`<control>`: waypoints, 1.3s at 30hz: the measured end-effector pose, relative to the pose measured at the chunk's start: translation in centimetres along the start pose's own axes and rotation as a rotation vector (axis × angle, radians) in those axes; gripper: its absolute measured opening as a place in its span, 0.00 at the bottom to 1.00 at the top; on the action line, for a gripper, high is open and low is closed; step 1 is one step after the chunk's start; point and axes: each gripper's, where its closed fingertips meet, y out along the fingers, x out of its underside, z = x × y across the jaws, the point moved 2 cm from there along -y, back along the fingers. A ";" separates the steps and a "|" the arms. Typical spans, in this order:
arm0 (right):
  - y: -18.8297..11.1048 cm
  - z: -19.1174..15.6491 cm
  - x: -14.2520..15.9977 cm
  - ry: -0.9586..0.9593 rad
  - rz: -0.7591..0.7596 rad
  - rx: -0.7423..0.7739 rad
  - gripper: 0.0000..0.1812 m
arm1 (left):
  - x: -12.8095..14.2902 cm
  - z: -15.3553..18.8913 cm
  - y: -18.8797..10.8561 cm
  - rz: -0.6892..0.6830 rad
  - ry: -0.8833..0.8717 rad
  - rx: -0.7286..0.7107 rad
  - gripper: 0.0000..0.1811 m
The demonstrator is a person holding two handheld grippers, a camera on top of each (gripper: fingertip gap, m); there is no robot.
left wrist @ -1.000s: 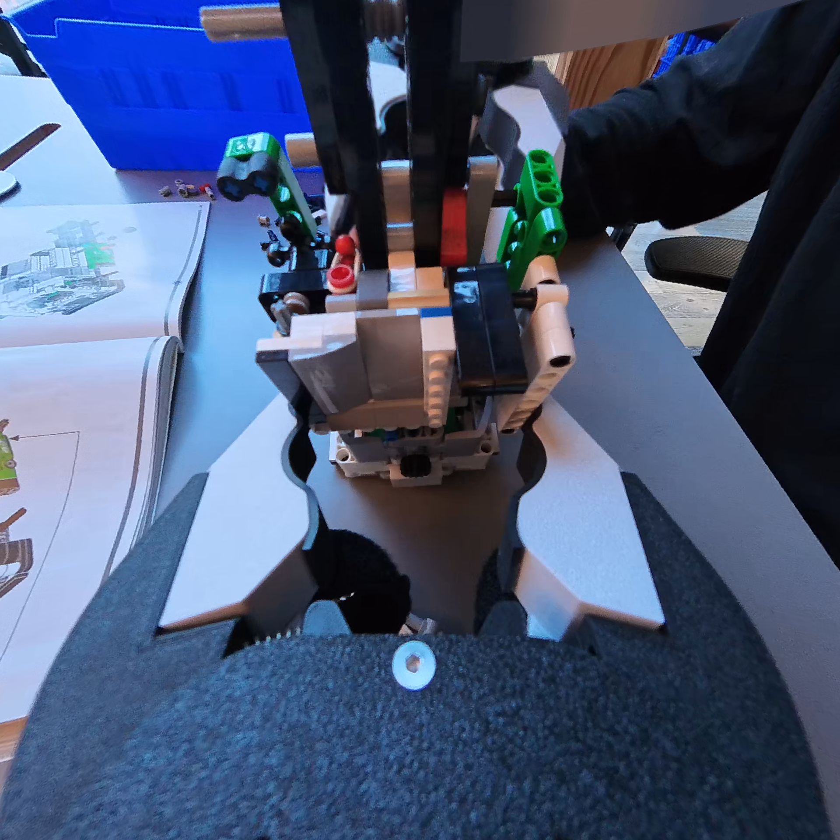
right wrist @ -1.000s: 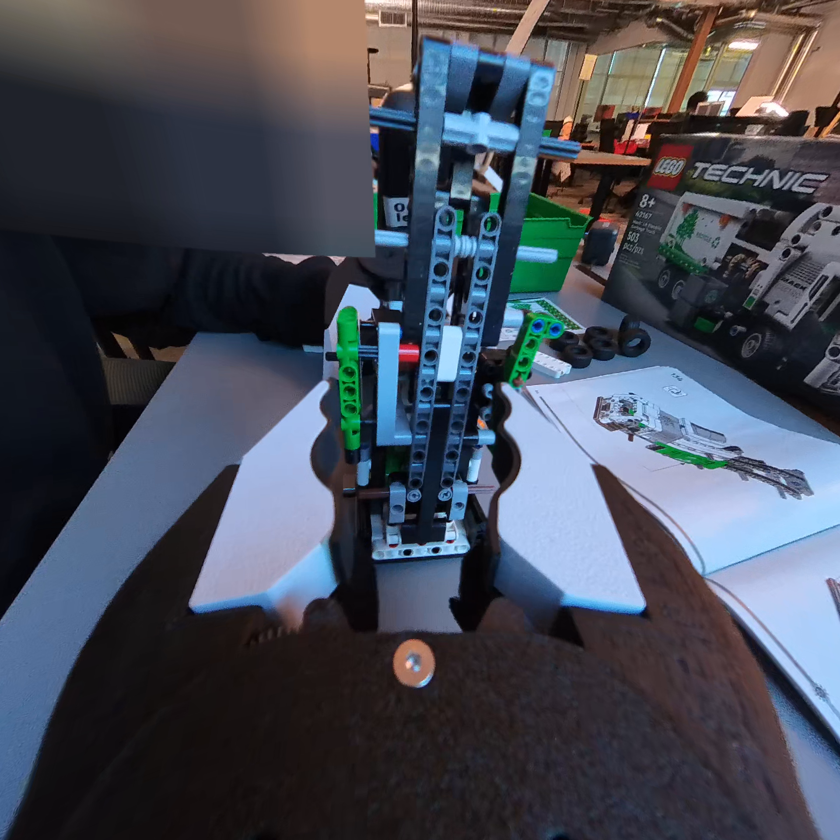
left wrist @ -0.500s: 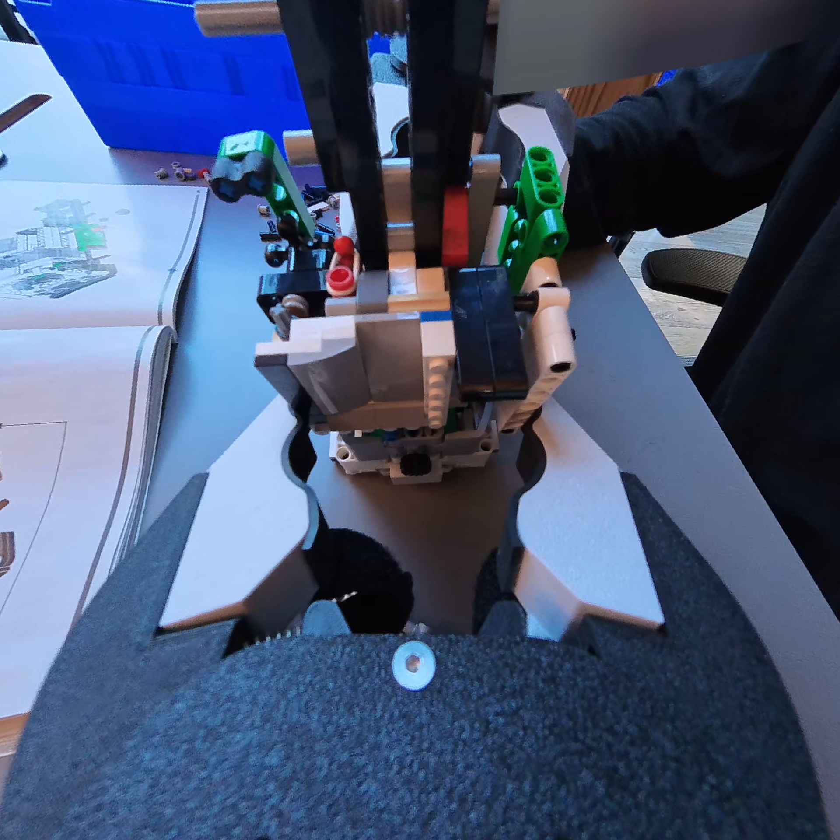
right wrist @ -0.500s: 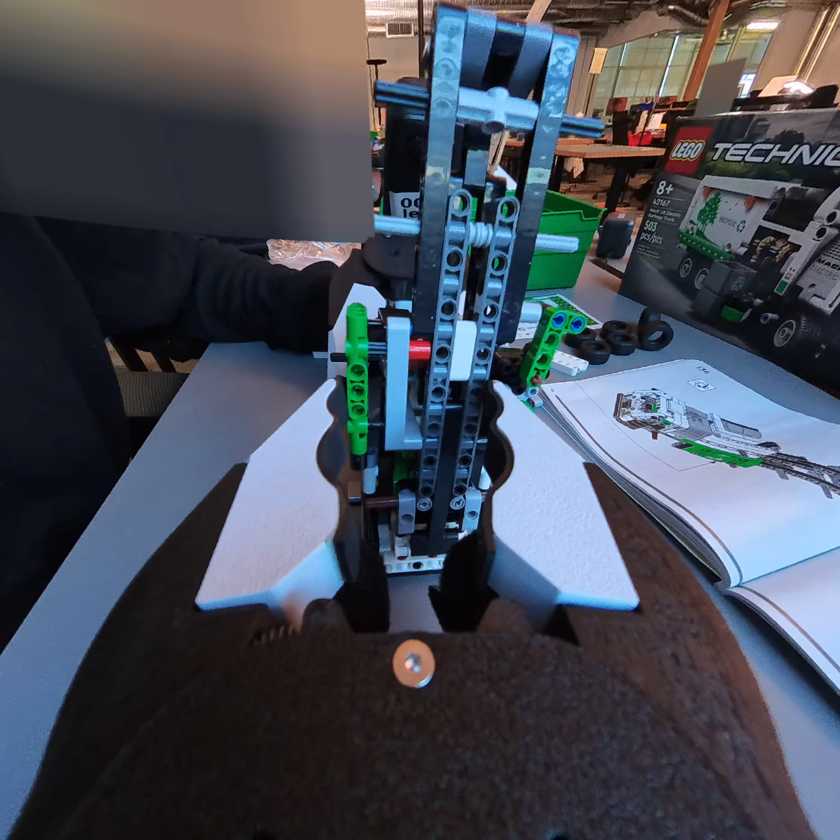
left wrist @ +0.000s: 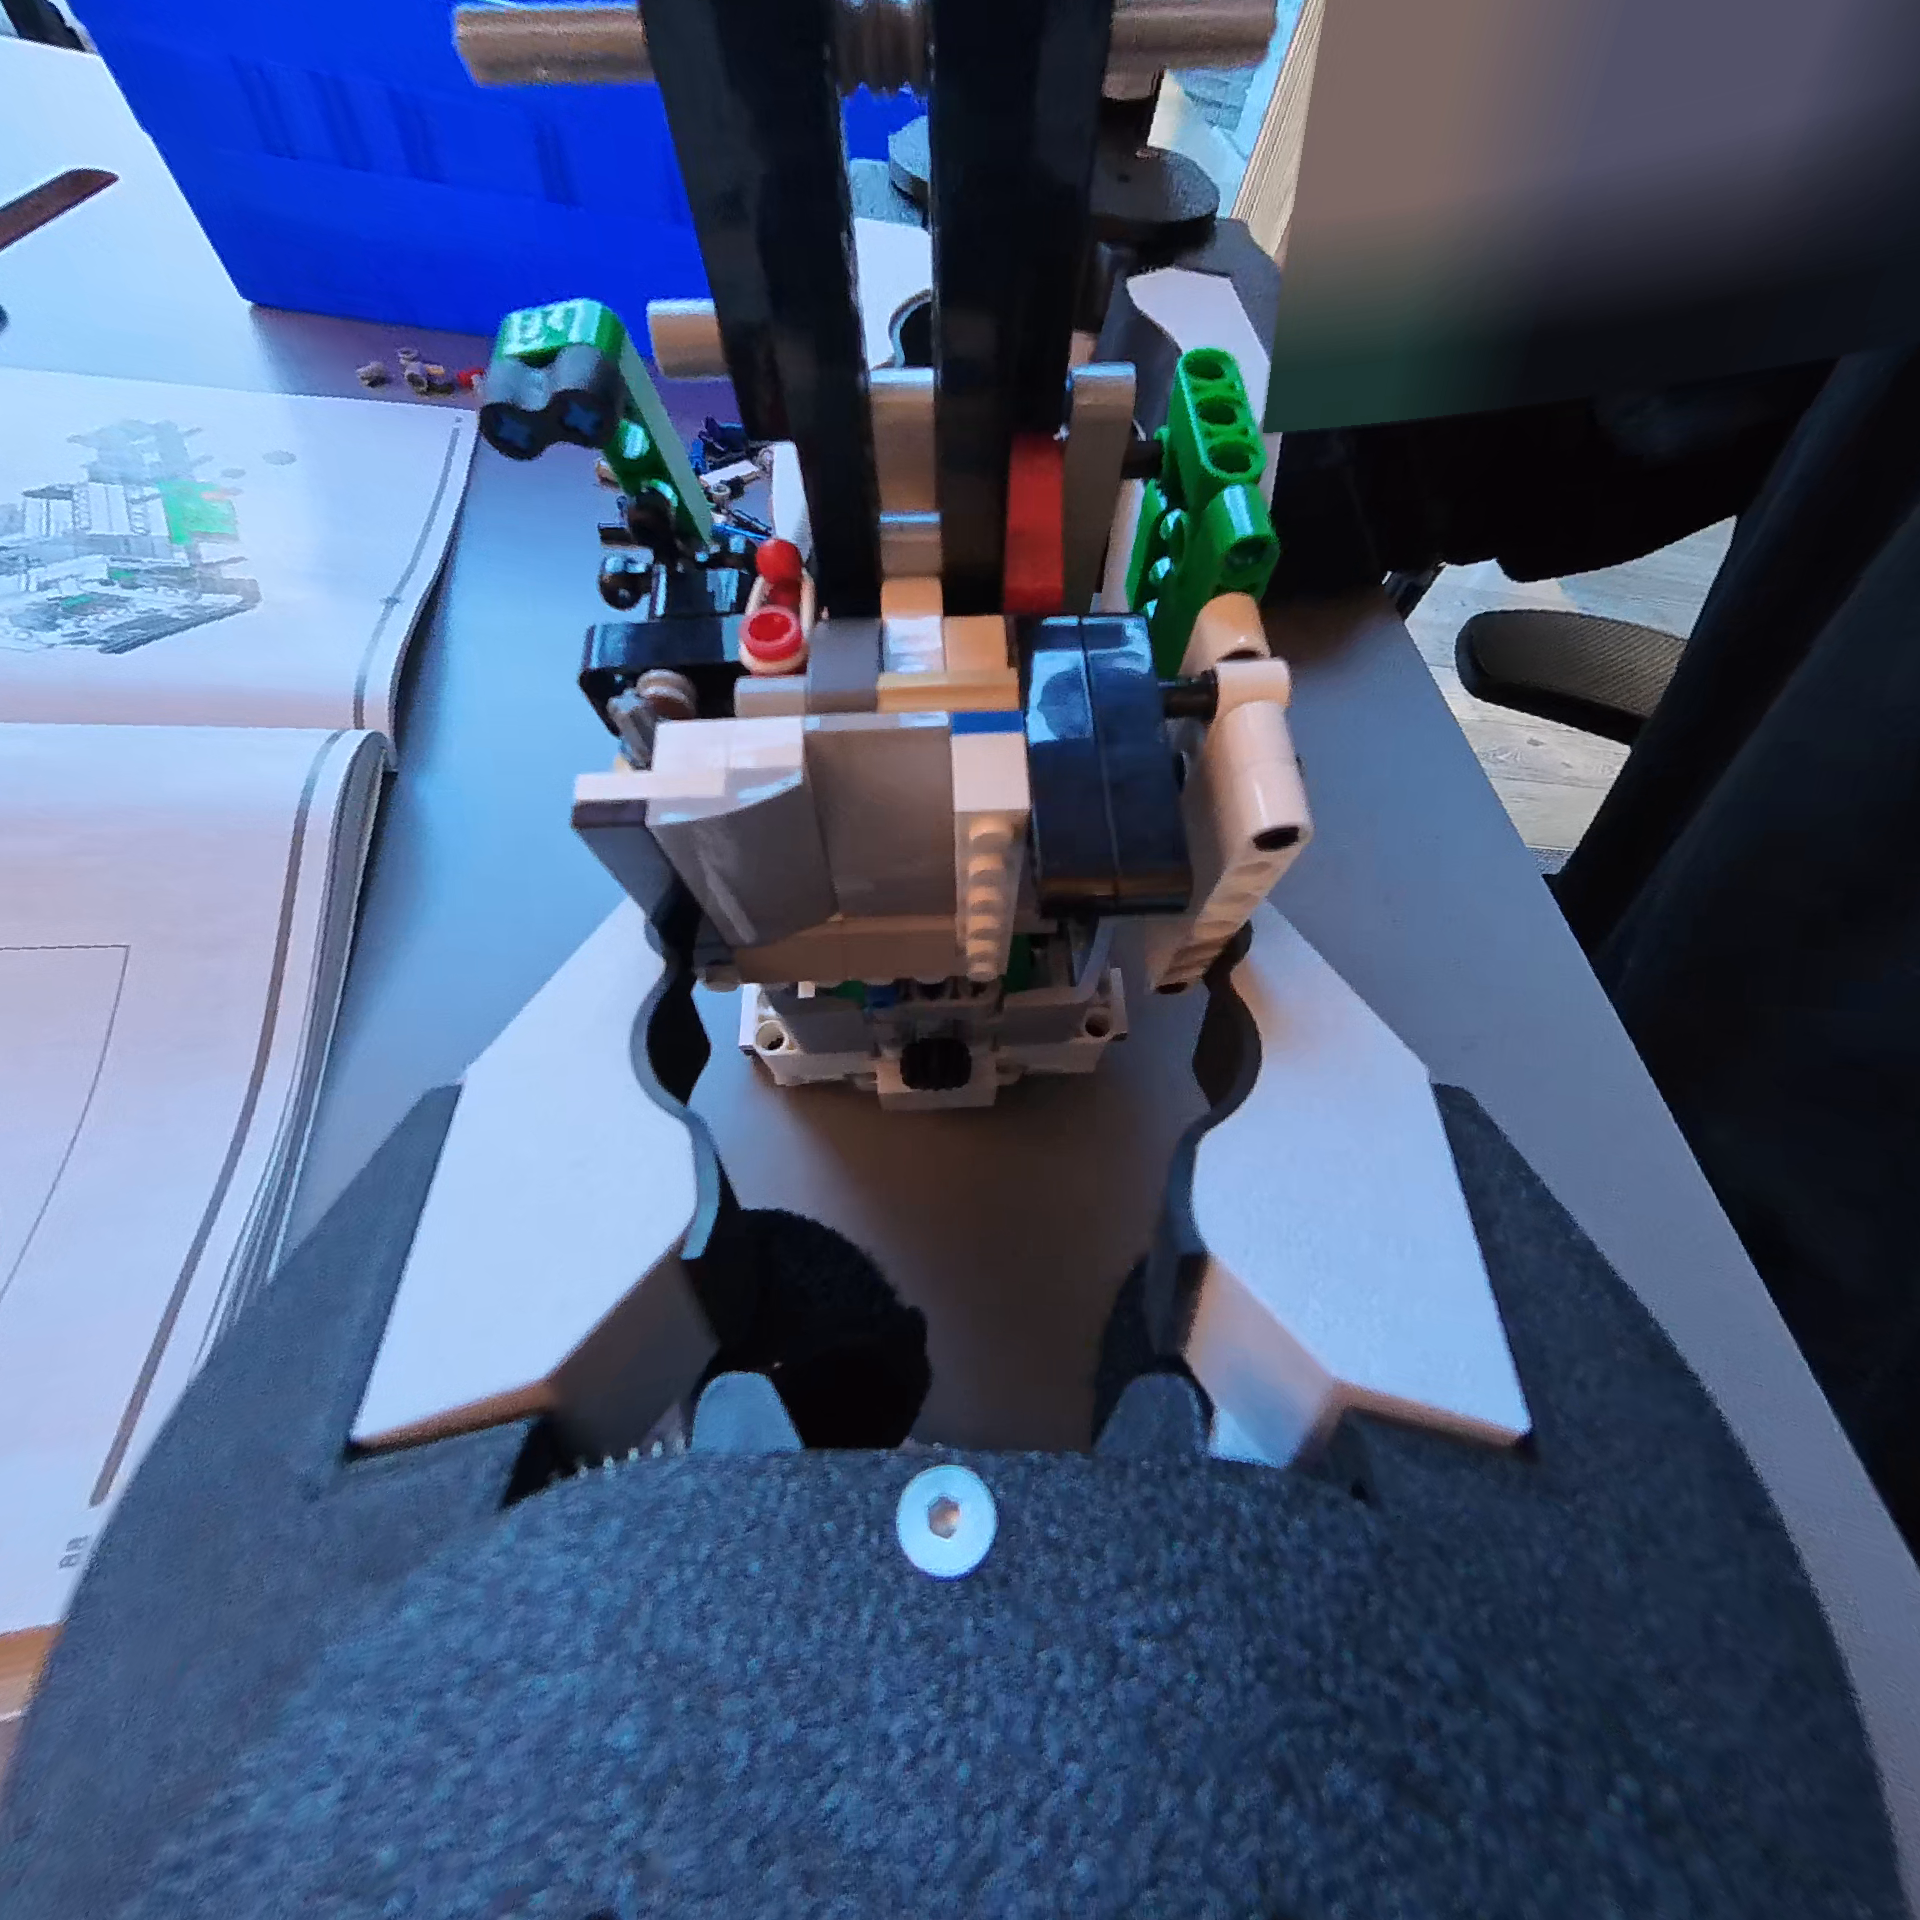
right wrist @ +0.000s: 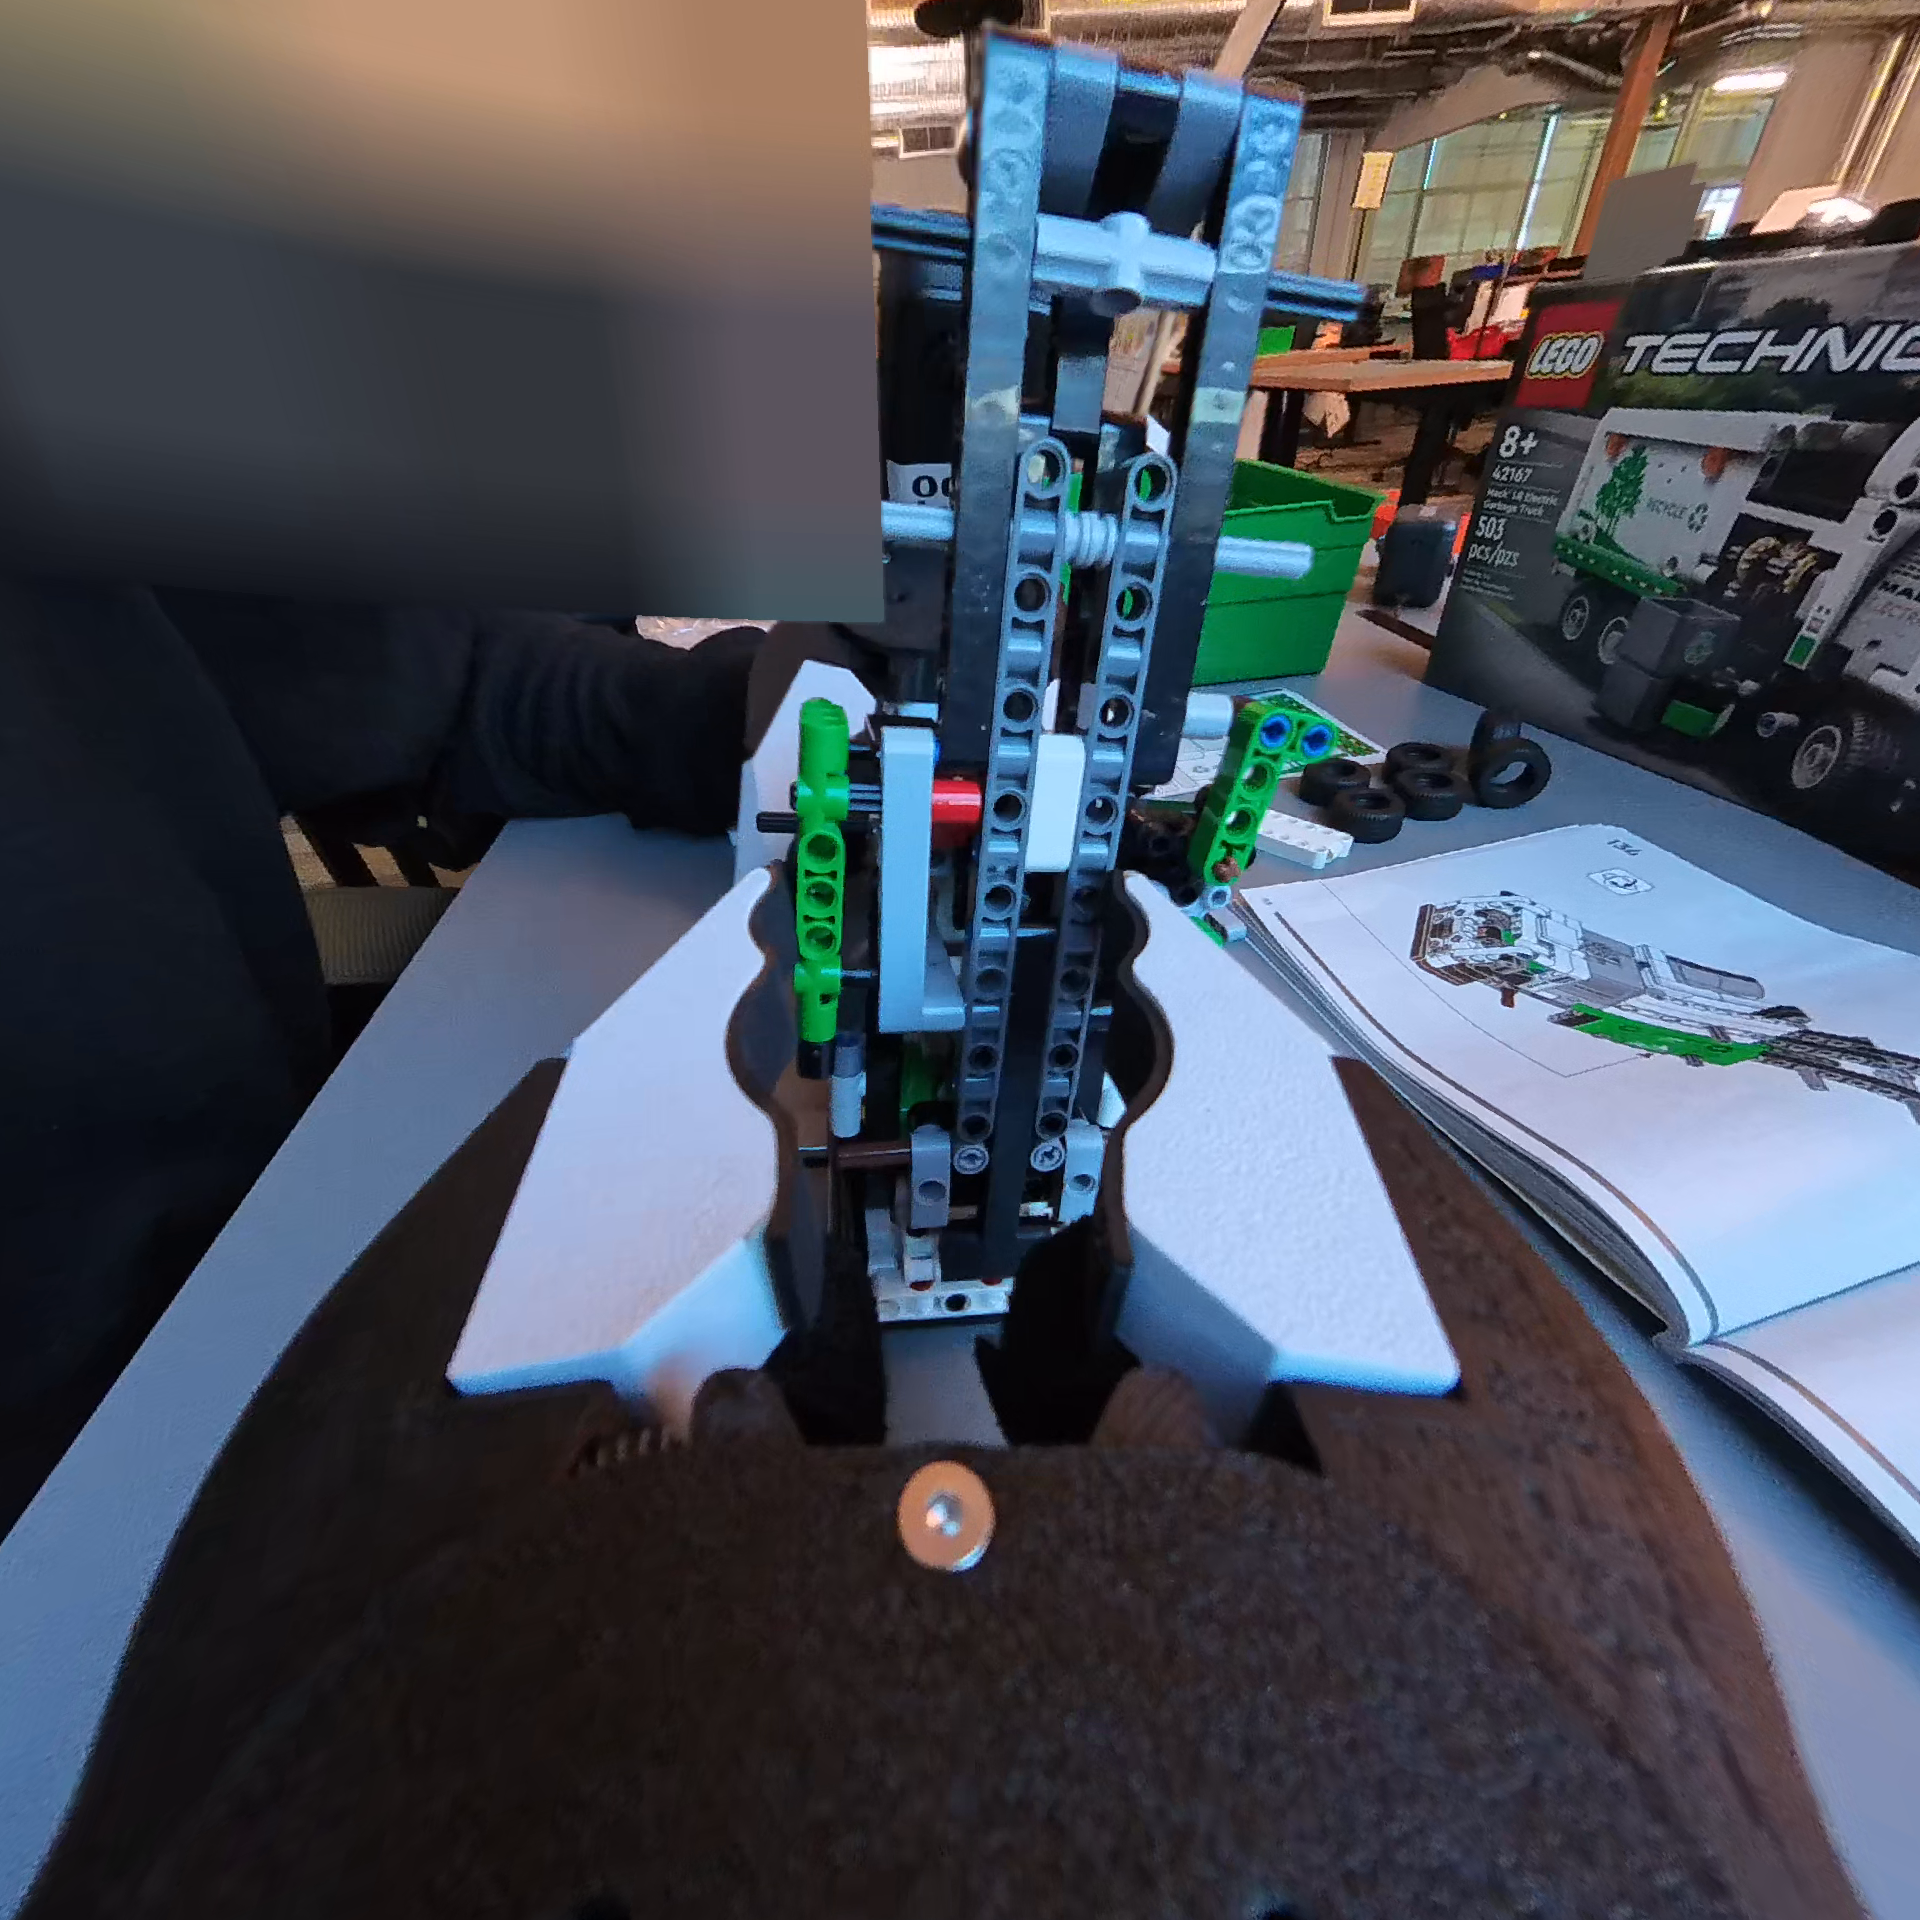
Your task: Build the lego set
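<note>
The lego model (left wrist: 894, 821) is a half-built truck frame stood on end on the grey table (left wrist: 1434, 790). It has long dark beams going up, green beams on both sides, and grey and tan blocks low down. My left gripper (left wrist: 945, 935) is shut on its lower part, a fingertip touching each side. My right gripper (right wrist: 951, 894) grips the same model (right wrist: 1029, 727) from the opposite side, fingers pressed on the dark beams near its base. A finger of each gripper shows behind the model in the other's view.
An open instruction booklet (left wrist: 187, 582) lies beside the model; it also shows in the right wrist view (right wrist: 1621, 997). A blue bin (left wrist: 395, 156), a green bin (right wrist: 1278, 582), the set's box (right wrist: 1714, 520), several black tyres (right wrist: 1403, 790) and small loose parts (left wrist: 416, 369) lie around. A person's dark sleeve (right wrist: 520, 717) is at the table edge. The gap from one gripper's tips to the other's is roughly 5 cm.
My right gripper has pushed forward, so the model sits deeper between its fingers, and the gap has narrowed onto it. The left gripper keeps its hold and has shifted only slightly.
</note>
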 end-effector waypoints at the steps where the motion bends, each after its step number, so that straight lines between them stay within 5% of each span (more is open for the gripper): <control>1: 0.0 0.0 0.0 -0.006 0.002 0.003 0.32 | 0.0 -0.1 -0.1 0.003 -0.005 -0.006 0.53; 8: -0.3 0.6 0.1 -0.022 -0.006 0.048 0.32 | -1.3 -0.7 -1.5 0.117 -0.085 -0.026 0.50; 39: -0.1 0.5 1.0 0.015 -0.040 -0.019 0.29 | -1.2 -0.9 -0.9 0.098 -0.038 -0.110 0.46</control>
